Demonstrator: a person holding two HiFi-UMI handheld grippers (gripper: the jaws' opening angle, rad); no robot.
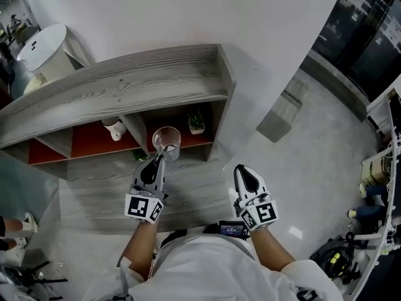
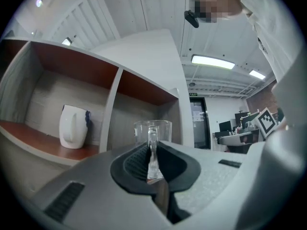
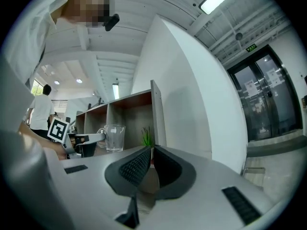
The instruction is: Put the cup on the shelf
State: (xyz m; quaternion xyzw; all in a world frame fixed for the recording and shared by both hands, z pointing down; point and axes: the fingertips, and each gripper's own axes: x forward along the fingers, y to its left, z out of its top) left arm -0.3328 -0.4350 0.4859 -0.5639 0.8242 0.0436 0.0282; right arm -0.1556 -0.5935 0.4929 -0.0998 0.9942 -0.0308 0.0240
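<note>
- Left gripper (image 1: 158,160) clamps the clear glass mug (image 1: 166,142) by its handle at frame centre, just before the grey shelf (image 1: 125,83)'s right-hand compartment.
- Right gripper (image 1: 245,175), lower right: jaws together, empty.
- Small potted plant (image 1: 196,123) stands inside that compartment.

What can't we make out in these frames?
- cup base: left gripper view, behind the left gripper.
- plant pot: right gripper view, mostly behind the right gripper.
- white jug: head view, mostly under the shelf top.
</note>
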